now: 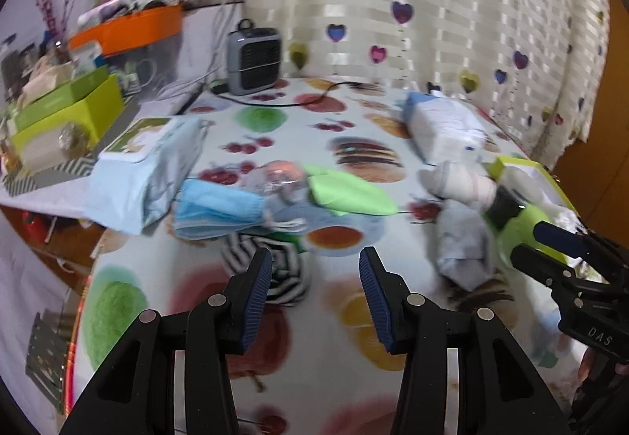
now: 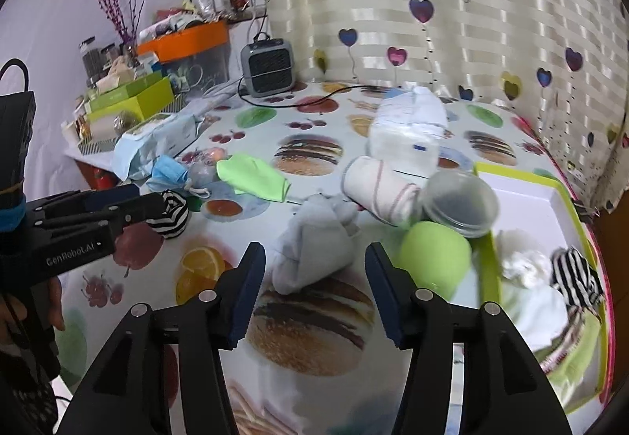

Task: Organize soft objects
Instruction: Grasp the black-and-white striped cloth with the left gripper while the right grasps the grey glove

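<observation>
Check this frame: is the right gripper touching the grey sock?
Apart. In the right wrist view the right gripper has open jaws with bare tablecloth between its pads and the grey sock.

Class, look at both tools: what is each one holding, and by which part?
Nothing is held. The left tool and the right tool are both open and empty above the table.
</observation>
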Action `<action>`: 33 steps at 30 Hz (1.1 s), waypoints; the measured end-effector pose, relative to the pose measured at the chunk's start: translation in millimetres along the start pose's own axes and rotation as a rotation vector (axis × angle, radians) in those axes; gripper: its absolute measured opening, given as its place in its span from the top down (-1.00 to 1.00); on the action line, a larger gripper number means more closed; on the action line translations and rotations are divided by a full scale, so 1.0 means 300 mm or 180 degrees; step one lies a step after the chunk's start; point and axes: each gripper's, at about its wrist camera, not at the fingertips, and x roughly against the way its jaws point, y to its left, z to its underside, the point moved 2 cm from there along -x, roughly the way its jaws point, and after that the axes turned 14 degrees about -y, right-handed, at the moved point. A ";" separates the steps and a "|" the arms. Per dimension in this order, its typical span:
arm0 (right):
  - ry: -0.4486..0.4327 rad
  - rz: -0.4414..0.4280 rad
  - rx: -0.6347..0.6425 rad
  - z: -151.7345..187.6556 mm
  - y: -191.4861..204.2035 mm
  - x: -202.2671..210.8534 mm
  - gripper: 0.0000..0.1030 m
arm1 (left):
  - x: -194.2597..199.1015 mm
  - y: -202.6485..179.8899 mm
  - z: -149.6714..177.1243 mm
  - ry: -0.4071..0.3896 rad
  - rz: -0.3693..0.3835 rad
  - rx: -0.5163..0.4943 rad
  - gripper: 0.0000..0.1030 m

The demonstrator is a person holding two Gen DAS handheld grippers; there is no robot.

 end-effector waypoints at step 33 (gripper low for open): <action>0.0374 0.0341 0.0559 0.017 0.082 -0.263 -0.09 | -0.225 0.153 0.074 0.0461 -0.0282 0.0125 -0.08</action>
